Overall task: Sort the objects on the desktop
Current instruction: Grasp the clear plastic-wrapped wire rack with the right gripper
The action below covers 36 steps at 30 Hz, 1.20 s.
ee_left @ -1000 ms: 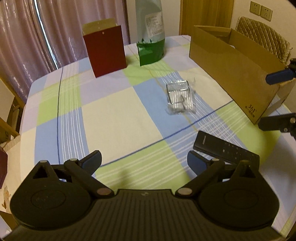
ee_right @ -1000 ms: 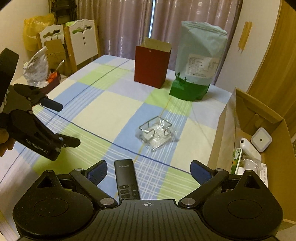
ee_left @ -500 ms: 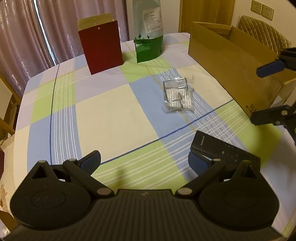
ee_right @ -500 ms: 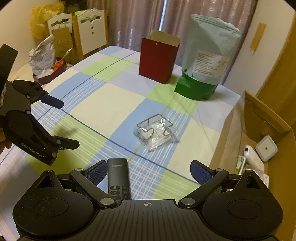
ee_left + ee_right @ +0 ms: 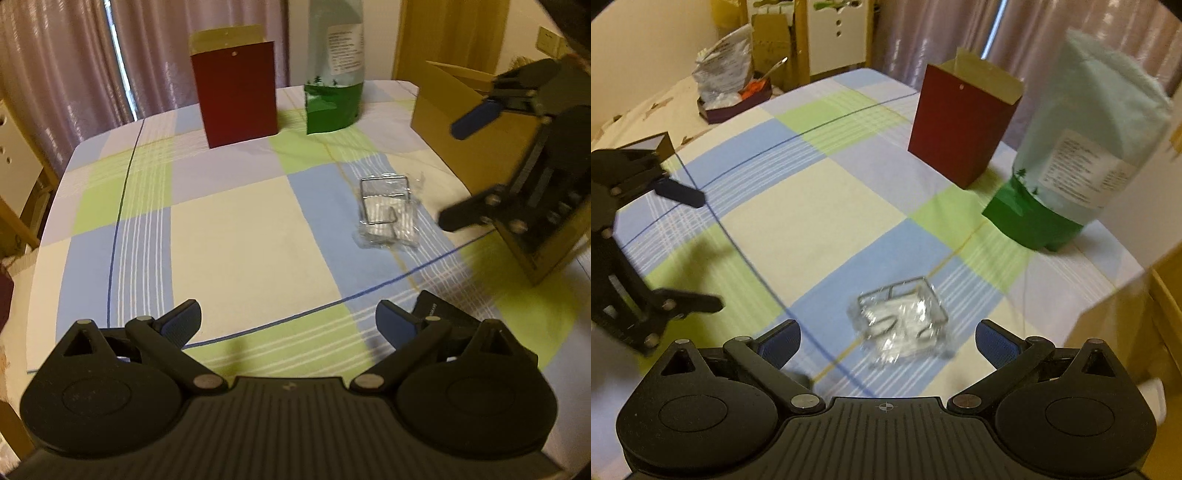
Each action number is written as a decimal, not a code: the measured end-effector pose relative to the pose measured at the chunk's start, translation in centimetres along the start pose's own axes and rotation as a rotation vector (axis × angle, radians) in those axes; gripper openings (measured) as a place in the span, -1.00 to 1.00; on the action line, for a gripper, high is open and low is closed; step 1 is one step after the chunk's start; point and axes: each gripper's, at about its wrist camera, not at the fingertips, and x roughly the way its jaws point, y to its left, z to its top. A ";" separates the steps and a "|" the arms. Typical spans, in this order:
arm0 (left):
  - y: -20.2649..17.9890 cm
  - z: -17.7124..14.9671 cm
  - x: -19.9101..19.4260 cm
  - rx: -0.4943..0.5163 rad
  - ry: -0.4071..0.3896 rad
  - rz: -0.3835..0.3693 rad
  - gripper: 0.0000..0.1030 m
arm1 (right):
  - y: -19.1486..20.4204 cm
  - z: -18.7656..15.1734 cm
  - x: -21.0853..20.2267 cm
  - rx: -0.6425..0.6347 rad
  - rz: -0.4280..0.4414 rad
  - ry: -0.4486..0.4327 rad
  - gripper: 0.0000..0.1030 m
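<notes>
Two grippers hang over a table (image 5: 240, 236) covered with a checked cloth. The left gripper (image 5: 288, 321) has its jaws spread wide, with nothing between them. The right gripper (image 5: 888, 338) is also wide open and empty, and it hovers just above one wire rack wrapped in clear plastic (image 5: 903, 325), which lies on a blue square of the cloth. In the left wrist view the same rack (image 5: 386, 218) sits near the right side of the table, close to the cardboard box.

One black remote (image 5: 432, 310) lies flat on the cloth, its end showing just behind the left gripper's right finger.

There are three containers. One dark red paper bag (image 5: 236, 92) stands upright with an open top; its inside cannot be seen. One green and pale pouch (image 5: 334, 74) stands just beside it. One open cardboard box (image 5: 443, 122) stands at the table's right edge; its contents are not visible.
</notes>
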 end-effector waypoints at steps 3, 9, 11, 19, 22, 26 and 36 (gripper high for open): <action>0.2 -0.2 0.4 -0.036 0.007 0.002 0.92 | -1.0 1.1 2.2 -0.036 0.034 0.036 1.00; 0.4 -0.7 1.2 -0.083 0.025 -0.001 0.92 | -2.4 2.2 6.4 -0.096 0.095 0.126 1.00; 0.4 -0.9 1.4 -0.096 0.032 -0.001 0.92 | -2.5 2.2 7.6 -0.126 0.103 0.159 1.00; 0.4 -1.7 1.9 -0.112 0.059 -0.002 0.92 | -3.0 1.7 9.2 -0.156 0.151 0.213 0.99; 0.3 -1.8 2.1 -0.111 0.066 -0.005 0.92 | -3.2 1.7 9.3 -0.150 0.160 0.213 0.99; -0.1 -1.9 2.1 -0.104 0.070 -0.010 0.92 | -3.5 1.8 9.3 -0.151 0.159 0.206 0.97; -0.7 -2.6 1.7 -0.110 0.075 -0.017 0.92 | -3.0 2.0 9.2 -0.120 0.141 0.212 0.35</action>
